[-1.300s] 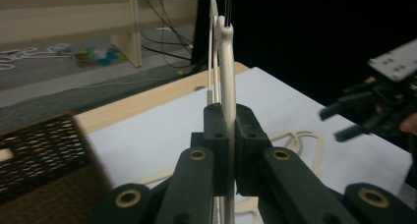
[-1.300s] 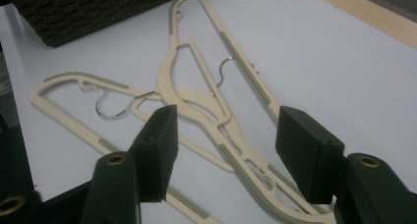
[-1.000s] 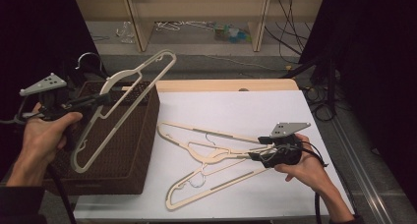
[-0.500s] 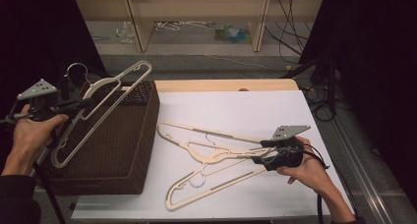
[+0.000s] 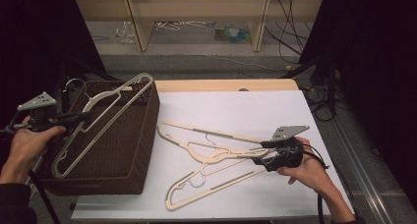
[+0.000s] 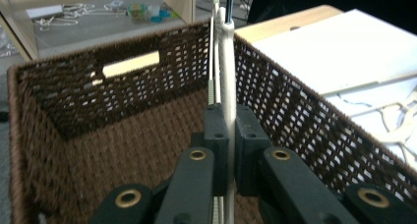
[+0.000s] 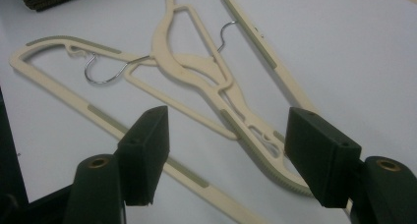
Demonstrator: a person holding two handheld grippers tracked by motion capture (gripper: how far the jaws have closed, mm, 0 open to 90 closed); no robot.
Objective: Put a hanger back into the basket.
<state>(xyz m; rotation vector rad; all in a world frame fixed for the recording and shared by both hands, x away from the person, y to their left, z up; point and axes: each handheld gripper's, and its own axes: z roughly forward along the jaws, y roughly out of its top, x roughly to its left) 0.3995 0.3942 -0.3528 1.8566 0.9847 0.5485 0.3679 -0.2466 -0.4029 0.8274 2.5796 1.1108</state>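
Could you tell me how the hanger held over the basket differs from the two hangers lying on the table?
The held hanger is clamped in the shut left gripper, tilted above the wicker basket; the two table hangers lie flat and crossed on the white tabletop, ungripped, before the open right gripper. All are cream with metal hooks.

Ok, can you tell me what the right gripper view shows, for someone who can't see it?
An open black claw hovers over two cream hangers that lie crossed on a white table, their metal hooks showing.
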